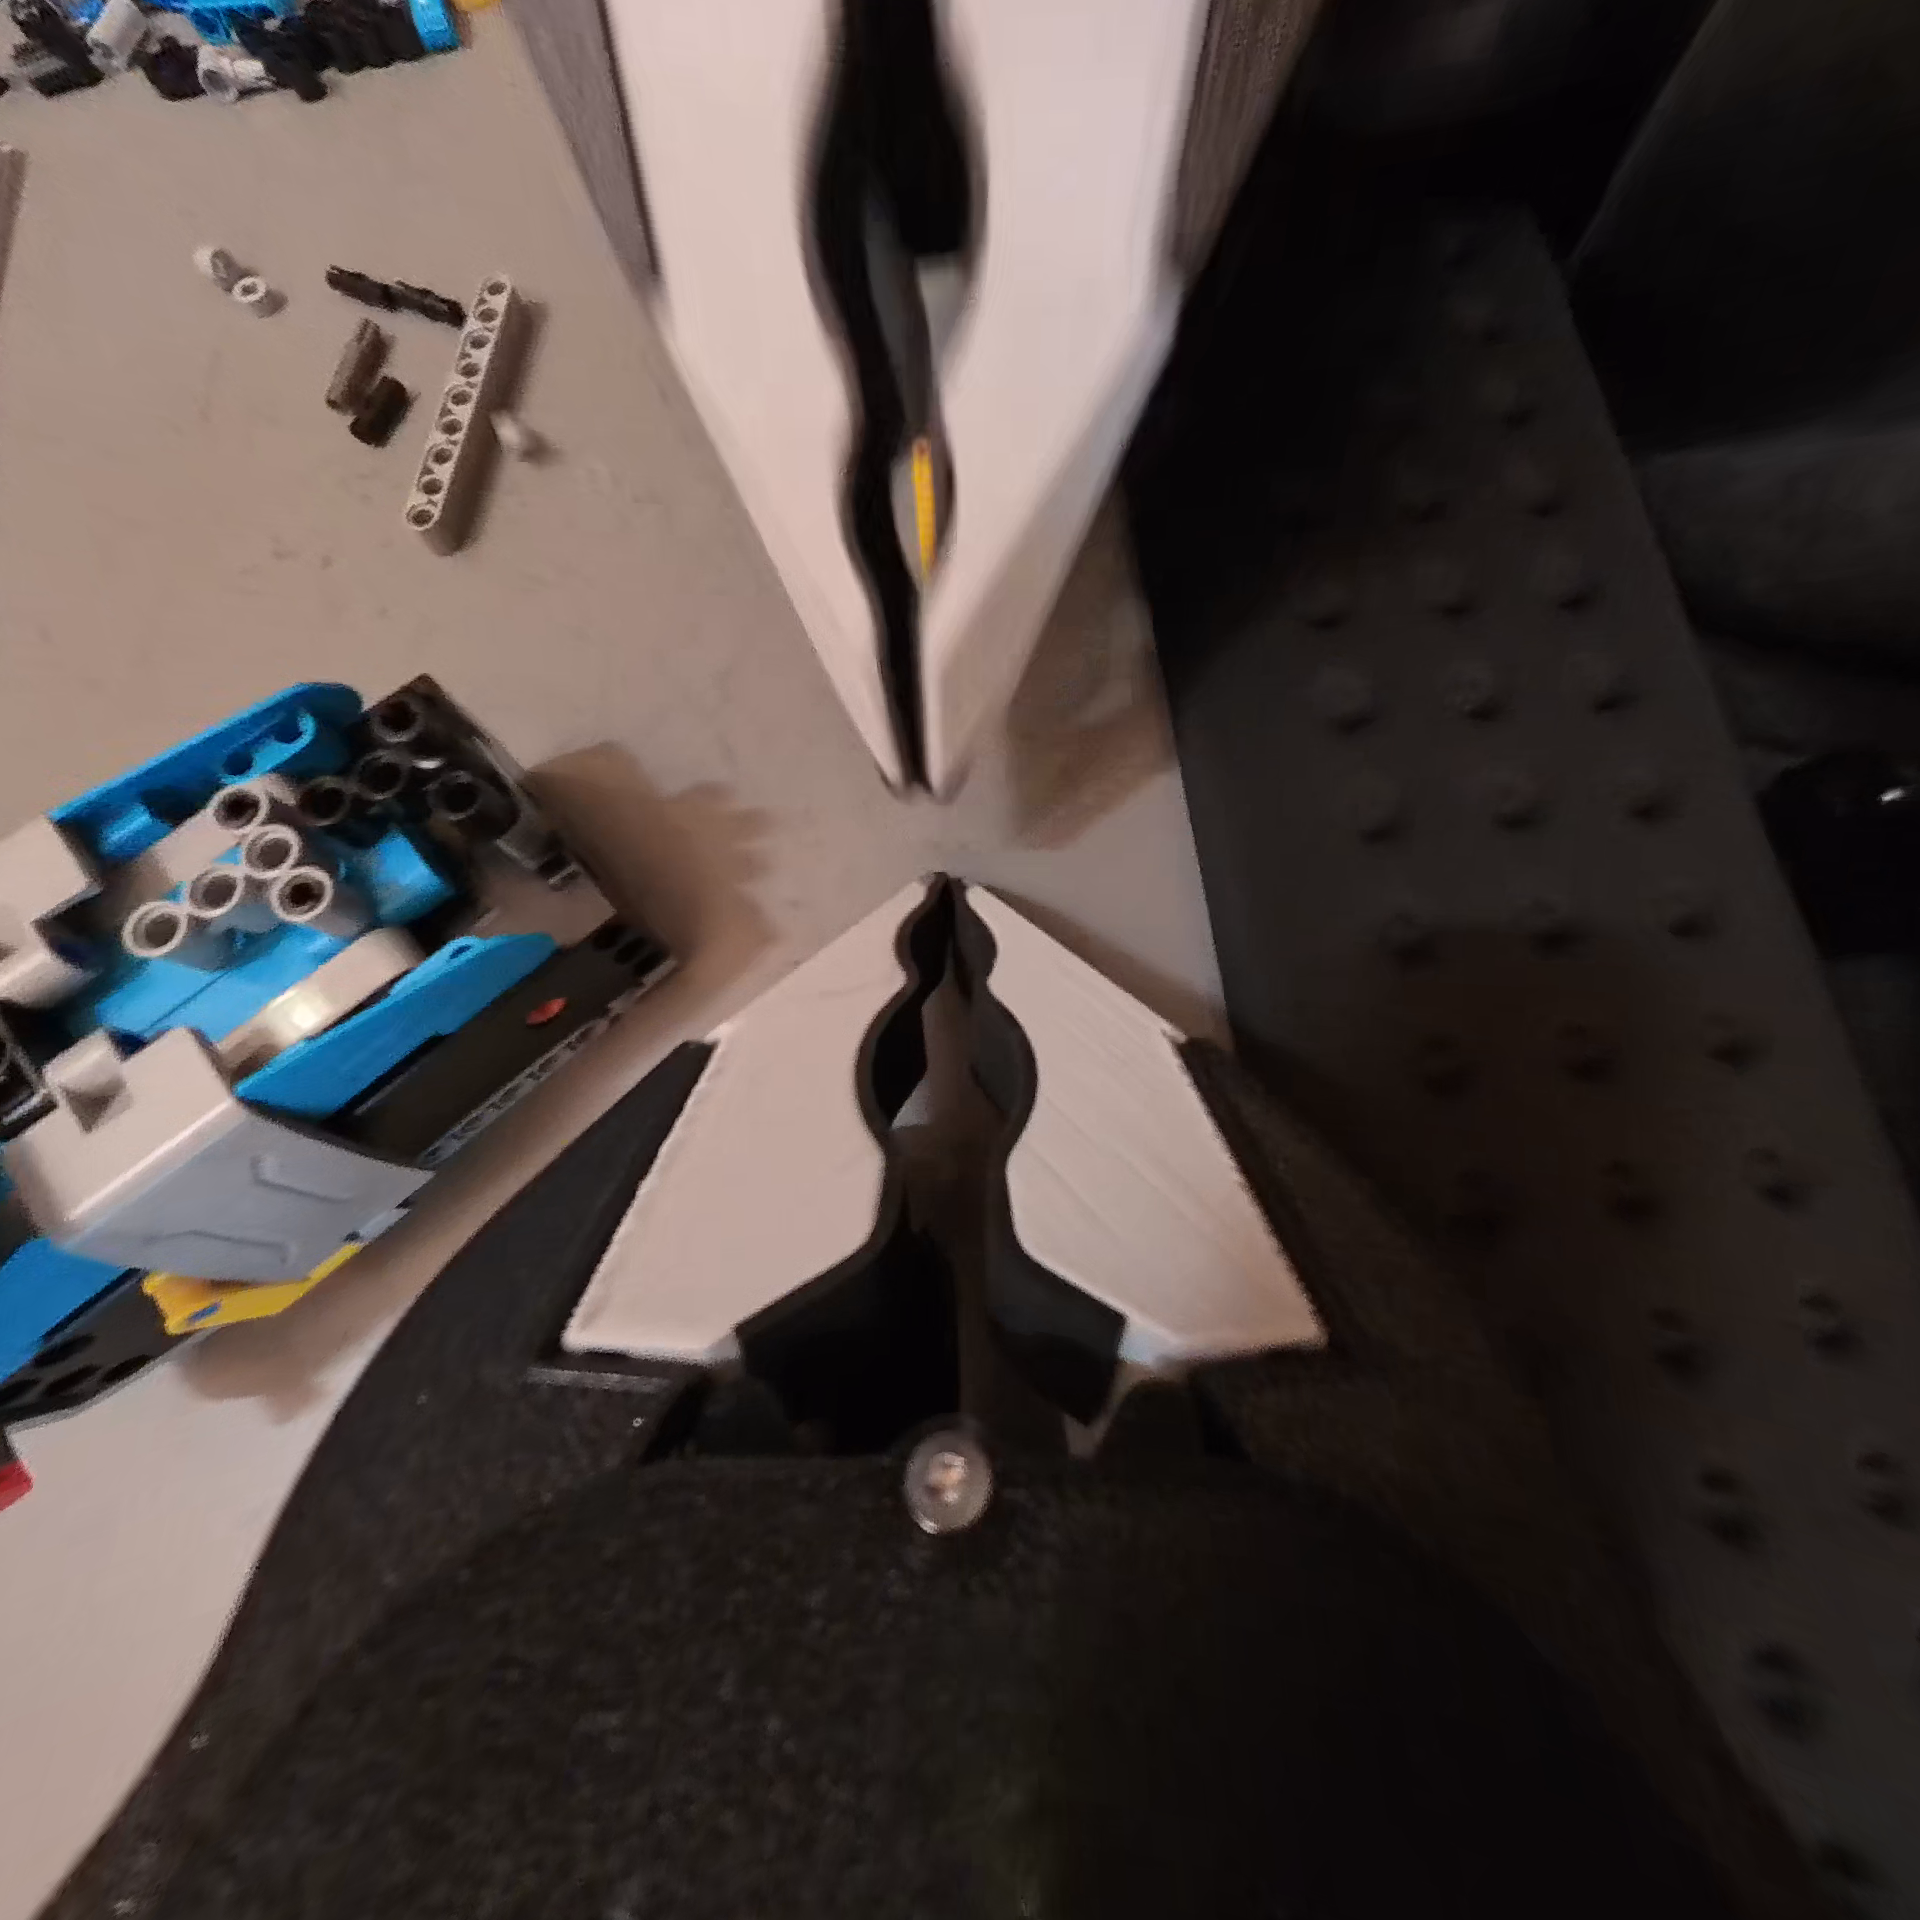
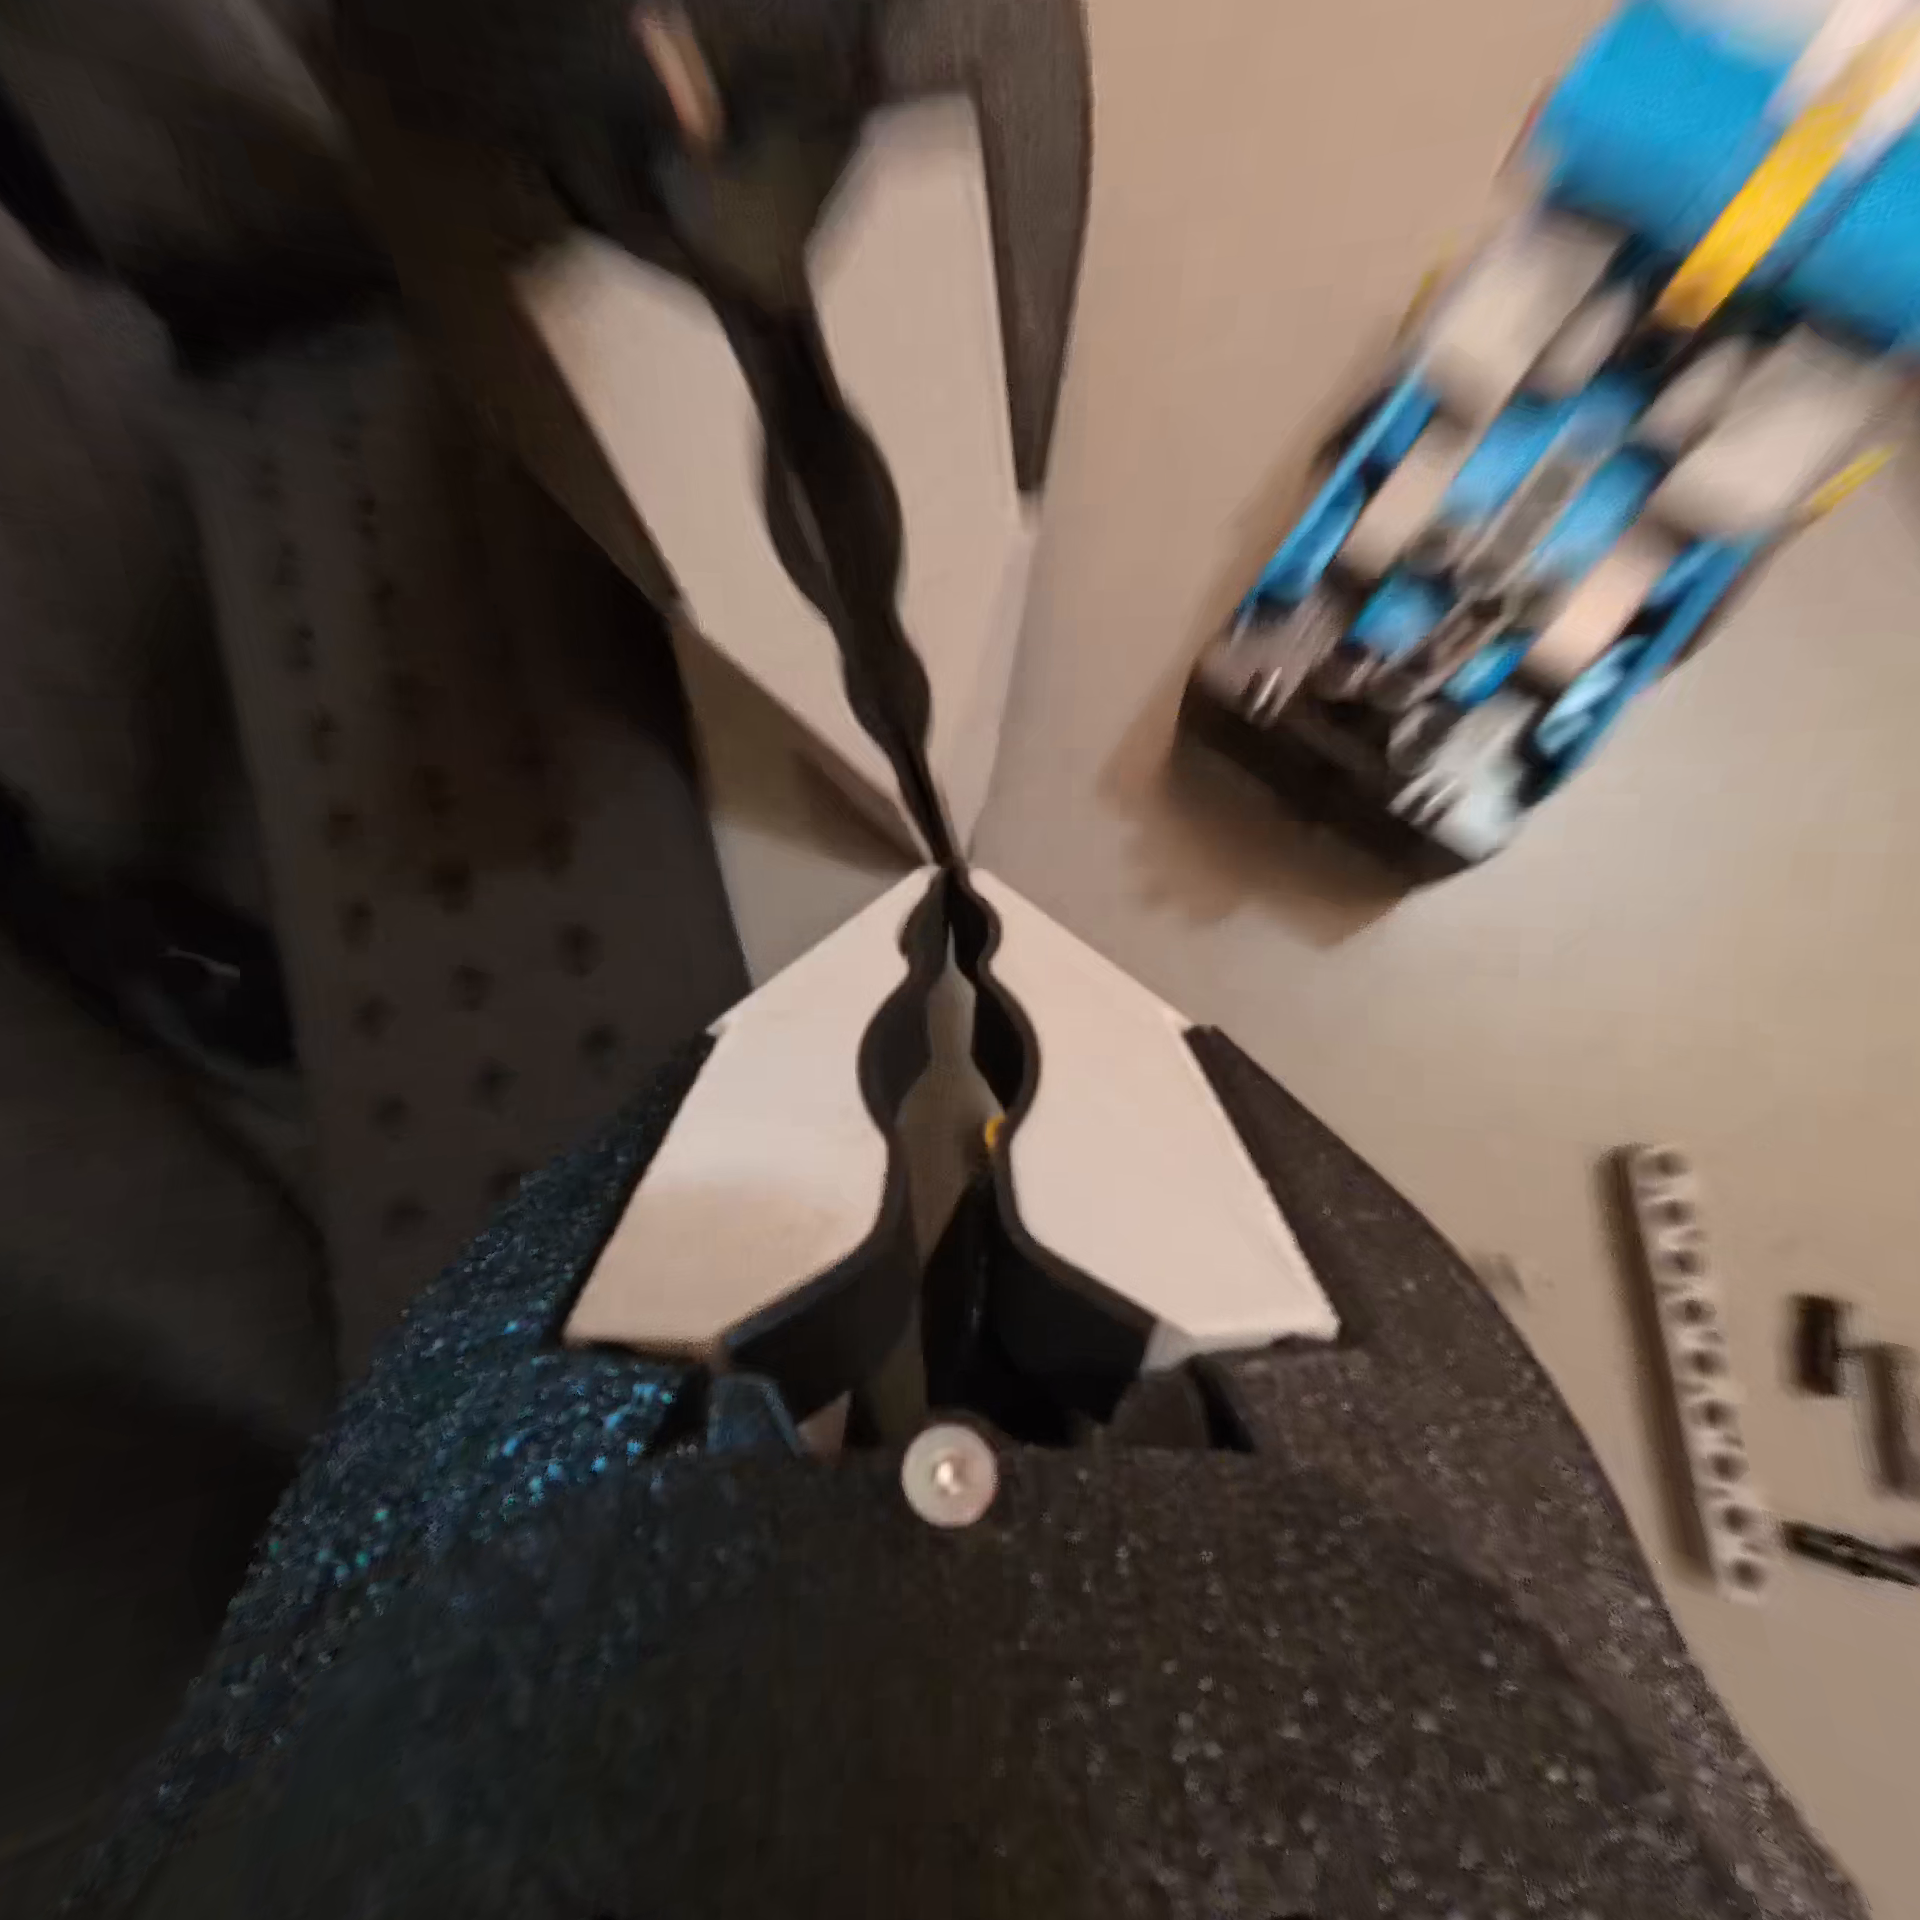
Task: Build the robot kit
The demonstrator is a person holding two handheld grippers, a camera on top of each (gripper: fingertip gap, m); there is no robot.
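My left gripper (image 1: 940, 883) is shut, with nothing visible between its white fingers. My right gripper (image 2: 951, 883) is shut, with a small yellow piece (image 2: 992, 1127) pinched deep between its black pads. The two grippers point at each other, tips almost touching, just above the beige tabletop (image 1: 312, 603) near its edge. The right gripper also shows in the left wrist view (image 1: 920, 784), with the yellow piece (image 1: 923, 499) in it. The left gripper shows blurred in the right wrist view (image 2: 935, 847). A blue, grey and black brick-built model (image 1: 291, 987) lies to the left of the tips; it is blurred in the right wrist view (image 2: 1558, 520).
A long grey beam with holes (image 1: 468, 405) (image 2: 1694, 1371) lies on the table with black pins (image 1: 364, 384) and a small grey connector (image 1: 244, 281) beside it. A pile of loose parts (image 1: 208, 42) sits far back. A dark dimpled surface (image 1: 1507, 831) (image 2: 416, 831) borders the table.
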